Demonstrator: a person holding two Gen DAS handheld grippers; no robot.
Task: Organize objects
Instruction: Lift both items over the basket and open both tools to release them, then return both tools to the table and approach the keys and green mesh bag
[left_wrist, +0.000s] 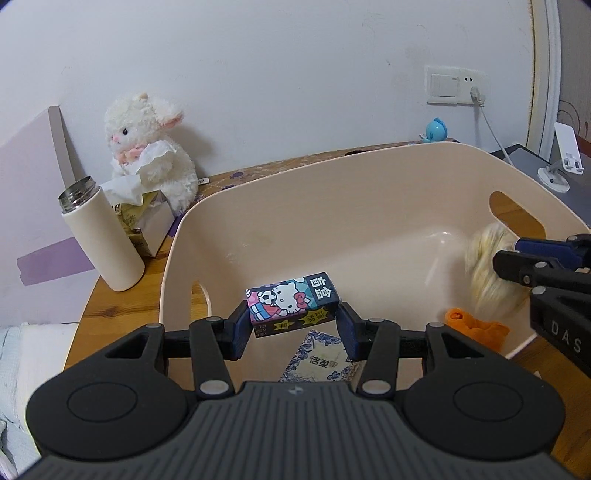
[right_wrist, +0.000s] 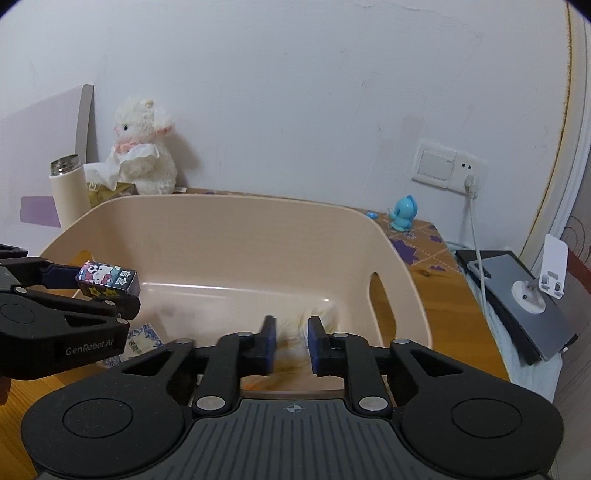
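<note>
The wooden desk (left_wrist: 114, 295) carries a beige plastic basket (left_wrist: 295, 206) with handle cutouts, filling the middle of both views. At ten o'clock behind it sit a white plush lamb (left_wrist: 147, 147), a tissue box (left_wrist: 155, 218) and a cream thermos (left_wrist: 101, 240). The left tool (left_wrist: 293, 325) hangs over the basket's near rim, clamped on a Hello Kitty box (left_wrist: 291, 301) tilted slightly. The right tool (right_wrist: 290, 343), at three o'clock in the left view, stands parted around a blurred yellow plush toy (left_wrist: 487, 273) inside the basket. An orange piece (left_wrist: 476, 328) and a blue-patterned tissue pack (left_wrist: 321, 358) lie on the basket floor.
</note>
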